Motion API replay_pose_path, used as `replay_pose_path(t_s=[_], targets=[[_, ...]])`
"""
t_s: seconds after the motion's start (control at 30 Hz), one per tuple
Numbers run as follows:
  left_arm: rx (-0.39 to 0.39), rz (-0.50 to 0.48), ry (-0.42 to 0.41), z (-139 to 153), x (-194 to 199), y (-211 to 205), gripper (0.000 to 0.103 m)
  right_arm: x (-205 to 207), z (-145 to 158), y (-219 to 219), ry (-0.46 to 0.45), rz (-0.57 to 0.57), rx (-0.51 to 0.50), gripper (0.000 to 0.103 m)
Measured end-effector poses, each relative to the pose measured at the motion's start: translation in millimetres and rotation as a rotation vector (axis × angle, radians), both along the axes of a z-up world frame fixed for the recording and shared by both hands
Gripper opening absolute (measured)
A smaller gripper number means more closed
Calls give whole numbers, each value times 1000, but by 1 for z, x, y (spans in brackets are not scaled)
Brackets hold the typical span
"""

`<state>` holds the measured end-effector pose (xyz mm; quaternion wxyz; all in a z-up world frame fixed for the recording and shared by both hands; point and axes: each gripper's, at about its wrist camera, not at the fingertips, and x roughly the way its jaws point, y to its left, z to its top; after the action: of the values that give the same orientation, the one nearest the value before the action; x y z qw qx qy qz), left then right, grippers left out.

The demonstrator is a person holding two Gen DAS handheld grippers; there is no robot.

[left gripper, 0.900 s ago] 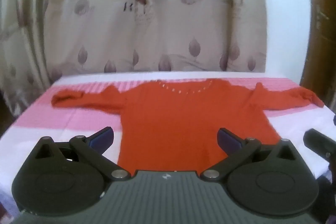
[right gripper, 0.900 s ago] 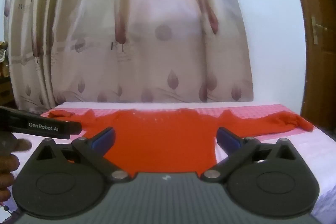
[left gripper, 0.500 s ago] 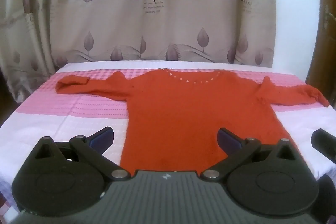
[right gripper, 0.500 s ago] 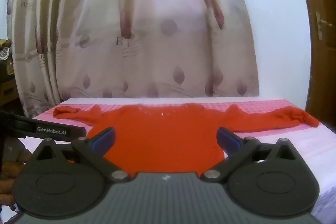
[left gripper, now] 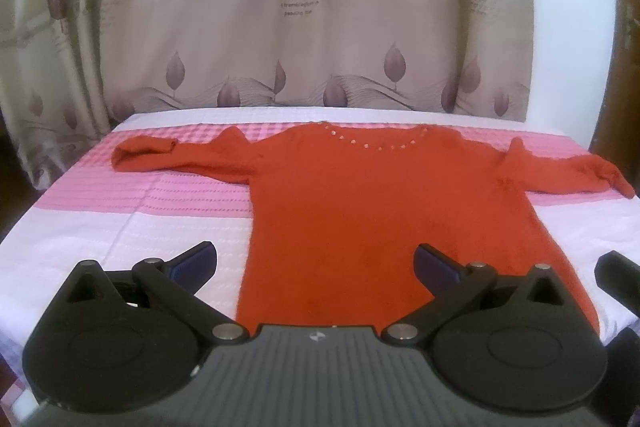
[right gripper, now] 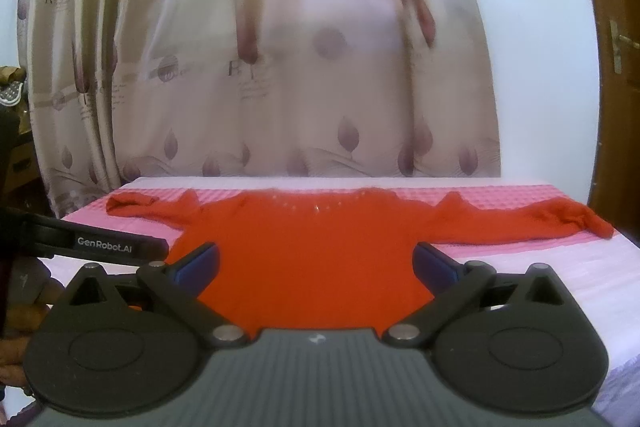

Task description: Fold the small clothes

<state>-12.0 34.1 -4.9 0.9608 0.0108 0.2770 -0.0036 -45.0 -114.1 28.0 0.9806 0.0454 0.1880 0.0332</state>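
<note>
A small red-orange sweater (left gripper: pixel 380 203) lies flat on the table, neckline with small beads at the far side, both sleeves spread out to left and right. It also shows in the right wrist view (right gripper: pixel 312 259). My left gripper (left gripper: pixel 316 263) is open and empty, held above the sweater's near hem. My right gripper (right gripper: pixel 316 263) is open and empty, also near the hem, lower and further back. The left gripper's body (right gripper: pixel 100 247) shows at the left of the right wrist view. Part of the right gripper (left gripper: pixel 618 279) shows at the right edge of the left wrist view.
The table is covered by a pink and white cloth (left gripper: pixel 120 223). A beige curtain with leaf prints (left gripper: pixel 304 27) hangs behind it. A white wall and a brown door (right gripper: pixel 616 75) stand at the right.
Both grippers have tilted or risen a little, so the sweater and table sit lower and nearer in both views. Both stay open. The sweater has not moved.
</note>
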Motion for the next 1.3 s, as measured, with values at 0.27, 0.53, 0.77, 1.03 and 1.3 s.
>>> replay_pose_path(t_s=[0.27,0.53,0.77,1.03,1.3], targets=[[8,1,6,-9,8,6,103,5,4,-1,16,9,4,103],[19,7,22,-13,19,9,103,9,2,0,36,14,10,103],[46,12,48,-22,48,34,103,25,-2,0,76,21,7,103],[179,138,-4,-33,118,121,103,47,-18,-3,142,18,19,103],[400,112,-65,-37,228,214,90,73,-39,-11,225,-4,14,103]])
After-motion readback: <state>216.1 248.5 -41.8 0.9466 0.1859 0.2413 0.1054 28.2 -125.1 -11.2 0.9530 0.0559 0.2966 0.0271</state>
